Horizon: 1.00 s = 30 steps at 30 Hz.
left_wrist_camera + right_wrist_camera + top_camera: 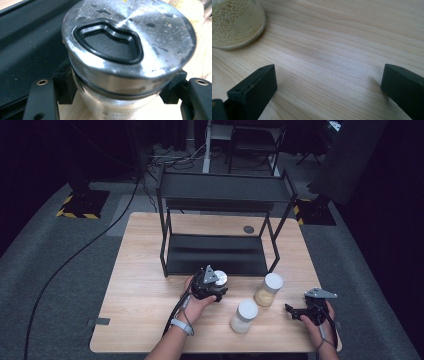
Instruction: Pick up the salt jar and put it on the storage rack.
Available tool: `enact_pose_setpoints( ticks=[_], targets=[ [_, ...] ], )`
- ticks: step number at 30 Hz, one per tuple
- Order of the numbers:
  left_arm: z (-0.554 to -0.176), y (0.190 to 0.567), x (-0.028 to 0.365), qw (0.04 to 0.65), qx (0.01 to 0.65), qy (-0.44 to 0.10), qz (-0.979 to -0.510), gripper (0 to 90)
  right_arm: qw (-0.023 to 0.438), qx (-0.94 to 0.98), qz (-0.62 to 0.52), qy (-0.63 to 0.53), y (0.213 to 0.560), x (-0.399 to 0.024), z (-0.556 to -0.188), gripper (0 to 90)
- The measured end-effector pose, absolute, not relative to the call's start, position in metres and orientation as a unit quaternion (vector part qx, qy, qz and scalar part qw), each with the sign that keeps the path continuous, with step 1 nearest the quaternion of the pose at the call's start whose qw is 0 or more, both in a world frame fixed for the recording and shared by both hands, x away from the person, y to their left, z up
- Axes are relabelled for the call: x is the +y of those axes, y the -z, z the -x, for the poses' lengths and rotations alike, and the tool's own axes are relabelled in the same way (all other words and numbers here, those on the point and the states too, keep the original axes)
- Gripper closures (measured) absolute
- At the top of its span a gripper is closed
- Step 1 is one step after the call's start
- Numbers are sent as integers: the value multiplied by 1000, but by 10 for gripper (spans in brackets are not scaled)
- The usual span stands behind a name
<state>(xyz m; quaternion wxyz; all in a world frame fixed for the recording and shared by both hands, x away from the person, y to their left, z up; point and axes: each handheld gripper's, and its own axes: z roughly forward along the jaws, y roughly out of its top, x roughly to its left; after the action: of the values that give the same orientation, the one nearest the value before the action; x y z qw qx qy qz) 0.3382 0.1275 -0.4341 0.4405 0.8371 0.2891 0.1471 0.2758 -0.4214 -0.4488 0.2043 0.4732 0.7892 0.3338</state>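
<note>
Both left gripper (pixel 117 92) pads clamp jar (pixel 127 50) below lid; right gripper (pixel 329 85) spread.

High view looks down on the table (pixel 145 320); both gripper views sit close above it.

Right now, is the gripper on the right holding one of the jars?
No, the right gripper has its jaws apart over bare table, with the grain jar off to one side.
</note>
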Motion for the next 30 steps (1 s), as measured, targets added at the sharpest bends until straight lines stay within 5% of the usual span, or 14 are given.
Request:
enact_pose_setpoints(
  ticks=[30],
  targets=[
    [-341,369,154,442,294,-165,-832,295,205,788,-474,-334,449,-421,-275,6]
  ],
)
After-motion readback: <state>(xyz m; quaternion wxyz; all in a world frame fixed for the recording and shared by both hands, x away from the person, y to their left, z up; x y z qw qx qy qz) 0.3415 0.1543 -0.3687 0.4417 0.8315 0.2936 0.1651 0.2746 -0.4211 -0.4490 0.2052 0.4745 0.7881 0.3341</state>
